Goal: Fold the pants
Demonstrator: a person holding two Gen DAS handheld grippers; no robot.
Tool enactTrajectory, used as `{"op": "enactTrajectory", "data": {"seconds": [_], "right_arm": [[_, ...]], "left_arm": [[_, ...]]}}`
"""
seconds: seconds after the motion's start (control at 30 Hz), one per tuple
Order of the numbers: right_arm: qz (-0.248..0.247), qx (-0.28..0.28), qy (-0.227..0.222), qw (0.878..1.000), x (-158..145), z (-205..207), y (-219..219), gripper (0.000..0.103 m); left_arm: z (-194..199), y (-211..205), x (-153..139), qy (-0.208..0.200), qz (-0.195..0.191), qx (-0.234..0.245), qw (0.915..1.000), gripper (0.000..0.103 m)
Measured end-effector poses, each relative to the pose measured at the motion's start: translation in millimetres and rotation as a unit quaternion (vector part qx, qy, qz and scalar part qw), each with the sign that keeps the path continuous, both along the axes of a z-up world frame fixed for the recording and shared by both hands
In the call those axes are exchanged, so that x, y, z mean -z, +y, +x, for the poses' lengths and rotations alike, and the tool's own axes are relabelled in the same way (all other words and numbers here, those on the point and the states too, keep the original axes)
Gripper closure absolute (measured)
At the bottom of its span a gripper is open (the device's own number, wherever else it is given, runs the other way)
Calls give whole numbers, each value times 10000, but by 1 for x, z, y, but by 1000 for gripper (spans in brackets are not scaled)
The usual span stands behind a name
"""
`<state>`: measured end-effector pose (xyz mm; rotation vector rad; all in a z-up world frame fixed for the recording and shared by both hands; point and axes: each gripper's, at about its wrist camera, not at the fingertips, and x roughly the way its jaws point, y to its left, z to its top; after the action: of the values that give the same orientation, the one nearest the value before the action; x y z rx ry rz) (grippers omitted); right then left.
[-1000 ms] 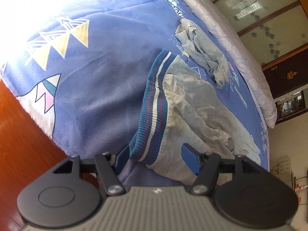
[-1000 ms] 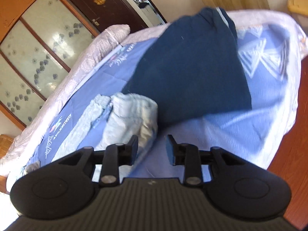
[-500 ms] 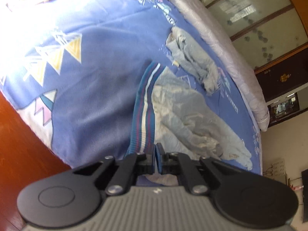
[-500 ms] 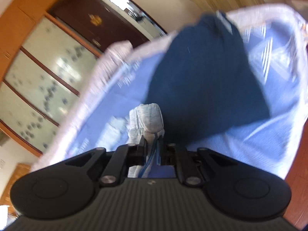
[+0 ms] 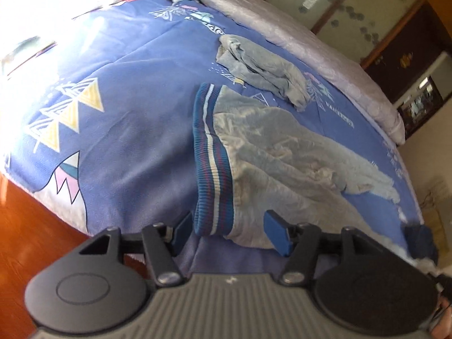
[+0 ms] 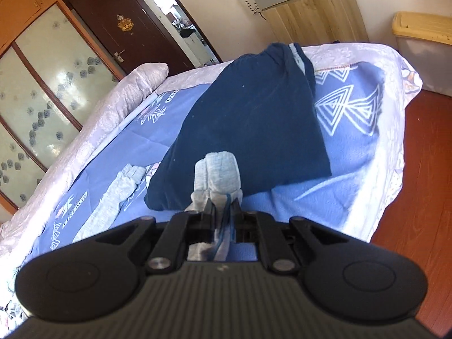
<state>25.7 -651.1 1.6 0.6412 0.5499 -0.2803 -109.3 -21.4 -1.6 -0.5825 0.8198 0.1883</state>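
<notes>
The scene is a bedroom, with a bed covered by a blue blanket that has triangle patterns, and a red-brown wooden floor beside it. The left gripper has its jaws wide apart, and the near end of the striped waistband lies between the two blue fingers without being pressed. This waistband belongs to the grey pants, which lie crumpled on the blanket and stretch away from the gripper toward the far edge of the bed. A second grey garment lies bunched just beyond the pants, near a pale quilt rolled along the far side. The right gripper has its jaws closed on a piece of grey cloth with a blue cord, and the ribbed cuff of the pants stands up above the fingertips. Behind the cuff a dark blue garment lies flat on the blanket. Farther back there are a dark door and glass panels with flower marks.
</notes>
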Motion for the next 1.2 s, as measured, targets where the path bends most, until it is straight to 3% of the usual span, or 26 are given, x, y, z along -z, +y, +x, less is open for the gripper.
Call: {"op": "enactTrajectory", "data": {"seconds": [0.1,0.2,0.27,0.3,0.37,0.4,0.57,0.6,0.63,0.73,0.8,0.9,0.97,1.03,1.1,1.2], "right_arm": [[-9,-48,-23,10000,-1,6,1,91],[13,-58,-27,10000,-1,5,0,91],[20,-55,-3,10000,-1,3,4,91],[29,-52,8,10000,-1,2,8,91],[35,-60,11,10000,-1,0,12,91],[23,-61,1,10000,-2,-1,14,91],[-79,79,-200,9997,-17,-9,17,92],[-79,113,-272,9995,-20,-12,17,92],[-80,141,-347,9993,-25,-15,17,92],[-174,171,-466,9986,-32,-23,22,92],[-330,163,-377,9986,-29,-24,27,92],[-302,213,-149,9992,-16,-23,29,92],[-254,226,-72,9994,-10,-23,30,92],[-333,176,-28,9993,-9,-22,33,92],[-357,132,-33,9993,-10,-22,37,92],[-390,79,-44,9992,-12,-22,42,92]], "left_arm": [[11,-18,7,44,547,466,9974,29],[22,-26,16,24,879,635,9941,28],[30,-25,25,122,861,644,9941,39],[34,-24,31,280,793,710,9939,63],[33,-19,34,322,556,712,9954,65],[31,-15,30,334,456,735,9957,84],[-4,17,-5,102,-160,358,9992,87],[-11,25,-13,47,-223,286,9993,93],[-19,33,-21,35,-261,196,9995,101],[-36,55,-41,40,-31,-52,10000,101],[-41,63,-43,182,41,-119,9998,101],[-41,61,-31,126,-315,-11,9994,100],[-35,46,-22,117,-232,91,9996,90],[-26,28,-12,53,-114,234,9996,64],[-18,11,-3,18,102,399,9991,54],[-6,-3,11,17,108,551,9984,41]]}}
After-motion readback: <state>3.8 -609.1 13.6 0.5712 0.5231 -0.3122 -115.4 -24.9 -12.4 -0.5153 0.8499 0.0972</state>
